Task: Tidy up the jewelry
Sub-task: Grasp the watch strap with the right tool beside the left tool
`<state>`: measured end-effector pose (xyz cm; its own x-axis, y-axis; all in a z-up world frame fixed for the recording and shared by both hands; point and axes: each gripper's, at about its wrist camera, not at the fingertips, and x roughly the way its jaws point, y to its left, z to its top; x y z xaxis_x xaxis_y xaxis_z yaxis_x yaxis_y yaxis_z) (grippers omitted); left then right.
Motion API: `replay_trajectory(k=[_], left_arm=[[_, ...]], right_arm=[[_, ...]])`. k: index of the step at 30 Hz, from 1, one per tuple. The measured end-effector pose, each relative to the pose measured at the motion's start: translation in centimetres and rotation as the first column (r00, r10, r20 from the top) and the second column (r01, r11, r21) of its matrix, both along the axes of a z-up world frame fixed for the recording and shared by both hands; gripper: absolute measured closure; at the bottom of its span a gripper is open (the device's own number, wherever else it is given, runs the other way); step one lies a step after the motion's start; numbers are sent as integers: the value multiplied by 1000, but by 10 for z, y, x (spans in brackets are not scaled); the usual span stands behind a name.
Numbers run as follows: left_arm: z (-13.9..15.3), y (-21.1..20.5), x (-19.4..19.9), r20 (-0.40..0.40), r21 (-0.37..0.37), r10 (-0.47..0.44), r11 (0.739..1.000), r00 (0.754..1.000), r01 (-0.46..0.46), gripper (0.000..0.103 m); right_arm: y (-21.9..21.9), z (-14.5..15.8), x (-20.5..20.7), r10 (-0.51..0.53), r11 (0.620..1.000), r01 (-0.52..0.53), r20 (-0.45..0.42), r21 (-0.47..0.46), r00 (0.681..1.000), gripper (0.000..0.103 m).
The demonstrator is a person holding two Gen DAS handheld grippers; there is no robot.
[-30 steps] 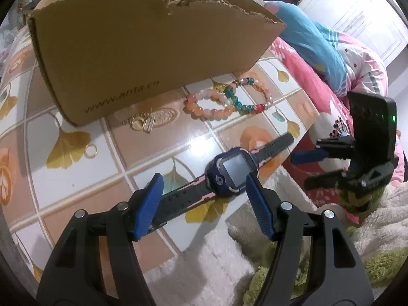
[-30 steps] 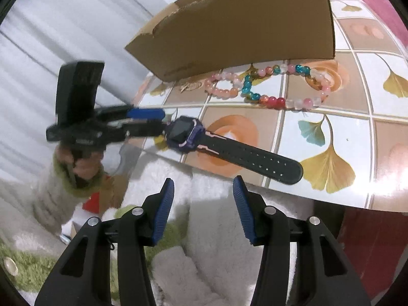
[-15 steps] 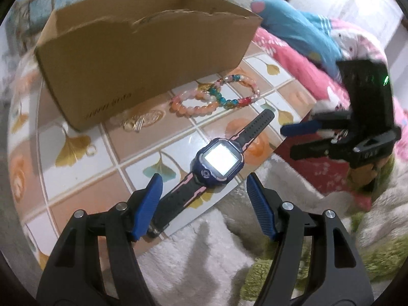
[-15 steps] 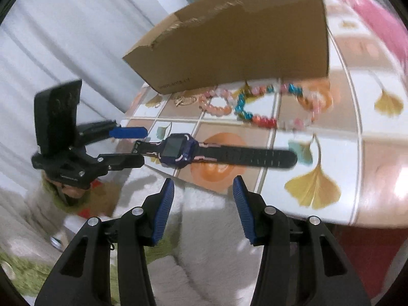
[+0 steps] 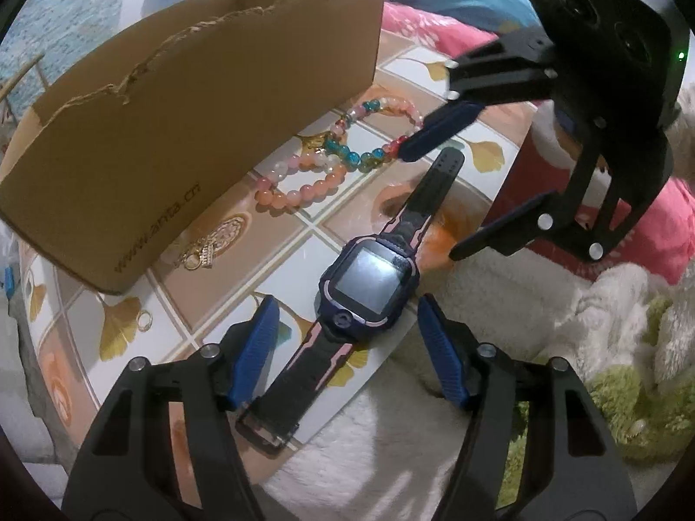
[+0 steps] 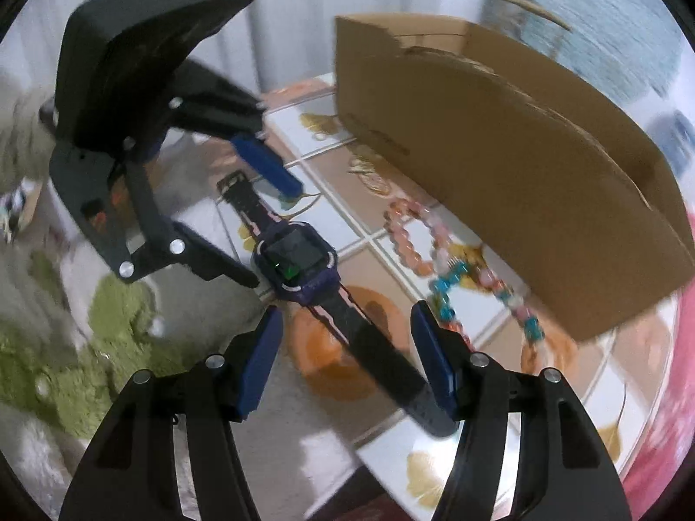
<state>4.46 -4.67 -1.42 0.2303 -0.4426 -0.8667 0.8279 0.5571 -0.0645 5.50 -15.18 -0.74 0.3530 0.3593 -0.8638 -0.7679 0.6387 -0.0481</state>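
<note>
A purple smartwatch point(image 5: 369, 286) with a black and pink strap lies flat on the tiled tabletop point(image 5: 495, 152), also in the right wrist view point(image 6: 299, 262). My left gripper point(image 5: 347, 351) is open, fingers either side of the watch's near strap. My right gripper point(image 6: 345, 349) is open over the other strap end; it shows in the left wrist view point(image 5: 430, 199). Beaded bracelets point(image 5: 330, 173), pink and multicoloured, lie beside an open cardboard box point(image 5: 182, 130). A gold chain point(image 5: 202, 254) and a small ring point(image 5: 145, 320) lie near the box.
The table edge runs close under both grippers, with a white fluffy rug point(image 5: 391, 456) and green rug point(image 6: 65, 347) below. Pink and blue bedding point(image 5: 456, 4) lies beyond the table. The cardboard box point(image 6: 499, 173) stands tall behind the jewelry.
Both grippers have moved in toward the watch from opposite ends and now face each other closely. The watch itself has not moved on the table.
</note>
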Motion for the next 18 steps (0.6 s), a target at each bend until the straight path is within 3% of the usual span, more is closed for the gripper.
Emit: replay_trajectory(k=[5,18], left_arm=[[-4,-11,3,-2,22,-56,998,998,56,50],[-6,-28,5,33,34,-177,984,984,176,52]], right_arm=[[13,-10,5,84,996,-84,5,-41,996,49],[26,-18,12,157,986,-159,-43,-40,987,68]])
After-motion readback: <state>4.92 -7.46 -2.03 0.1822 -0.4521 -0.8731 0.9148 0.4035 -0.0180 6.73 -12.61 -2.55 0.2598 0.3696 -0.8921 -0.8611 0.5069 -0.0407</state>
